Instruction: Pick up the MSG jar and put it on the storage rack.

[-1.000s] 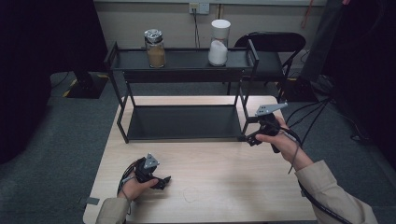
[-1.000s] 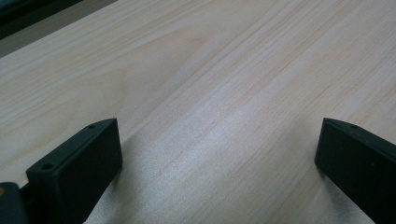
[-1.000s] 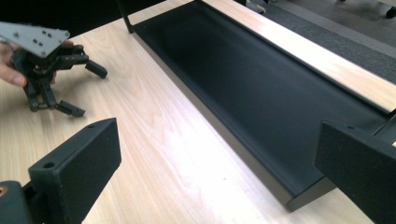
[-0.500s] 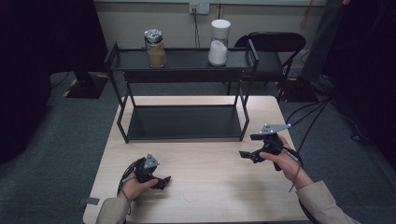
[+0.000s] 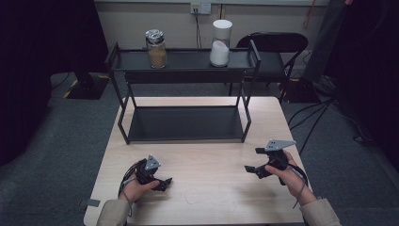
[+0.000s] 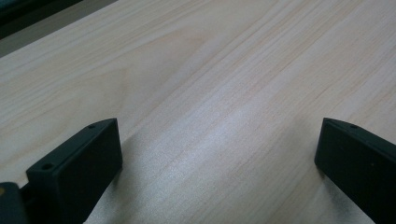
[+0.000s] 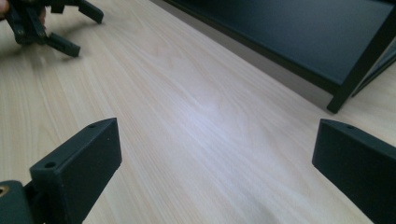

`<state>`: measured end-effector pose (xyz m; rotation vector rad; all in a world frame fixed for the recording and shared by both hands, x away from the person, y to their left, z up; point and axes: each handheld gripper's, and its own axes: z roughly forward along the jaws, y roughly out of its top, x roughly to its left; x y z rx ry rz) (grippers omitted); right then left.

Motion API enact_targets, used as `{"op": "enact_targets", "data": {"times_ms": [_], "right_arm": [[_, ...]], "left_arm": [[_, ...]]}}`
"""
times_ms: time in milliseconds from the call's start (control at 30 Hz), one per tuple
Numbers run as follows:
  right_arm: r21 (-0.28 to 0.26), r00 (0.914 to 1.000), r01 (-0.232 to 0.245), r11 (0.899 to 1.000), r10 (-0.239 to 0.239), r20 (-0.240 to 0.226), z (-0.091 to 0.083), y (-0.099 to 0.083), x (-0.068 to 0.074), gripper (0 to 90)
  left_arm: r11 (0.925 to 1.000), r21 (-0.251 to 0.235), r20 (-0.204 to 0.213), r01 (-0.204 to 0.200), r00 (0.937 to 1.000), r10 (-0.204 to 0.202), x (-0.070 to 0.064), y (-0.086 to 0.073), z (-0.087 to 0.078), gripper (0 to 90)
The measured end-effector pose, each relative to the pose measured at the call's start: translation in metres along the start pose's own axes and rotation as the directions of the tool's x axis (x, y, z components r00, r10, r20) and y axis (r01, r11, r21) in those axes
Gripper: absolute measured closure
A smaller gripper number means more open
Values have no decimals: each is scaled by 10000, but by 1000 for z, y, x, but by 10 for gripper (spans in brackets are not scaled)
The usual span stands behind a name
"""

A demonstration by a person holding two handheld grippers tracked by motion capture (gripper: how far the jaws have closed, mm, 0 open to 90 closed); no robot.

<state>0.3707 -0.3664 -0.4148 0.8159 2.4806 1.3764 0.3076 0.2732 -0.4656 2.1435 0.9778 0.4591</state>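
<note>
Both black 2-jaw grippers, left gripper (image 5: 162, 182) and right gripper (image 5: 251, 168), rest low over the pale wooden table (image 5: 211, 197), jaws wide, holding nothing, near the black metal 2-tier shelf rack (image 5: 186, 123)

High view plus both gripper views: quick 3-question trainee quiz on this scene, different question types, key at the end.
1. True or false: both jars stand on the top shelf of the rack.
2. Which jar is nearer the right gripper? A) brown jar B) white jar
3. Fill in: the left gripper is open over the bare ____.

Key:
1. True; the lower shelf holds nothing.
2. B; the white jar stands toward the rack's right end.
3. Table; the left gripper view shows wood grain between the jaws.
</note>
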Motion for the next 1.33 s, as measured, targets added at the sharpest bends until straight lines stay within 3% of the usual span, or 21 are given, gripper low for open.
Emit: {"op": "enact_targets", "data": {"times_ms": [300, 367, 633, 933, 1333], "right_arm": [[431, 9996, -173, 9989, 163, 222, 6, -22, 4, 2], [617, 9995, -2, 9981, -19, 330, 10, -27, 7, 3], [979, 9990, 71, 9952, -113, 429, 16, -30, 9, 6], [1578, 9947, 568, 9858, -694, 754, 23, -29, 18, 15], [1683, 9938, 612, 9838, -757, 817, 28, -35, 20, 16]], "left_arm": [[10000, 13, 1, -18, 10000, 18, 0, 0, 0, 0], [10000, -40, 2, 52, 10000, -52, 0, -1, 0, 0], [10000, -5, 0, 7, 10000, -7, 0, 0, 0, 0], [10000, 12, 0, -16, 10000, 16, 0, 0, 0, 0], [10000, -8, 3, 25, 10000, -25, 0, 0, 0, 0]]}}
